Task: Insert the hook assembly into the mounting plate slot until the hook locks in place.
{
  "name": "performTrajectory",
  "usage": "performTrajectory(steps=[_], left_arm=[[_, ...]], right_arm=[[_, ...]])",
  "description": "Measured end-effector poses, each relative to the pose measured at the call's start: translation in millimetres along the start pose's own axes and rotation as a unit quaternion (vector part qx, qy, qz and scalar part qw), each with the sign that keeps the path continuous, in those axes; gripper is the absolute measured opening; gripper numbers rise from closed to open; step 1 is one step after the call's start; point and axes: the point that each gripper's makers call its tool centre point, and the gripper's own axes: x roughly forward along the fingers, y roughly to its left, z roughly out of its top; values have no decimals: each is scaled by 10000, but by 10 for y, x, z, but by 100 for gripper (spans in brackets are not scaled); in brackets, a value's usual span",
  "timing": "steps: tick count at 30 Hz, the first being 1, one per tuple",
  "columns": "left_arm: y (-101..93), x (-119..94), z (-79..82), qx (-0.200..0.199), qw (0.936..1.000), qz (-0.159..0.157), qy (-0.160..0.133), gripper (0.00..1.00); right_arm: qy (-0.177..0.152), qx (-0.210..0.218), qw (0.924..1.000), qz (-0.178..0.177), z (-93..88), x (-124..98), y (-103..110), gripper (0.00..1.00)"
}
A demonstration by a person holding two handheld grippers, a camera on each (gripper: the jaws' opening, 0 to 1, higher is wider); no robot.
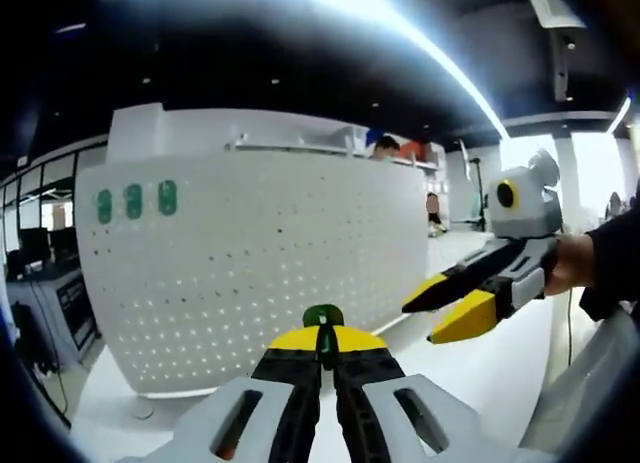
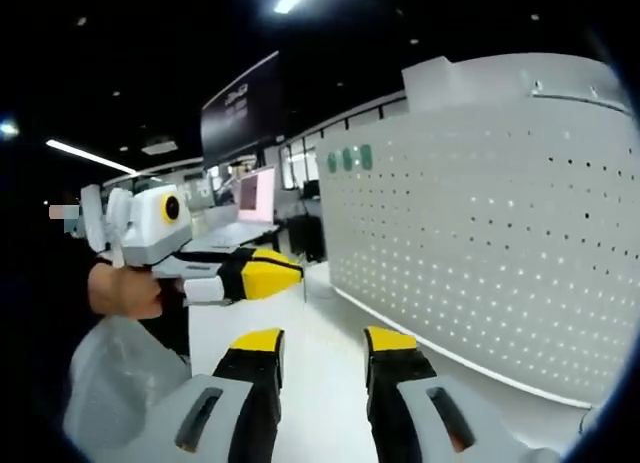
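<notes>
**Left gripper view: green hook pinched before the pegboard**

Left gripper view showed the left gripper (image 1: 322, 355) with jaws pressed on a small green hook piece (image 1: 323, 316), facing the white perforated mounting plate (image 1: 250, 263) bearing three green hooks (image 1: 134, 201). The right gripper (image 1: 452, 310) entered alongside.

Right gripper view showed the right gripper (image 2: 325, 345) with jaws spread, empty. No writing was legible.

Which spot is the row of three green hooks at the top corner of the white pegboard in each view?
Left gripper view: three green hooks sit upper left on the pegboard.
Right gripper view: they sit just right of top centre, at the board's far corner.
Shared landmark: the white box on top of the pegboard.
</notes>
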Motion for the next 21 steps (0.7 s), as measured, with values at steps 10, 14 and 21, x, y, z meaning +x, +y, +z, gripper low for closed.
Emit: performTrajectory(steps=[10,14,21], left_arm=[[145,75,184,32,9997,196,-121,3],[240,129,273,36,9993,347,-132,3],[484,239,534,26,9971,702,-285,3]], right_arm=[[25,-49,9999,118,-65,-81,30,58],[-10,-35,9999,153,-61,-100,40,67],[-113,31,9998,133,-33,-120,24,74]])
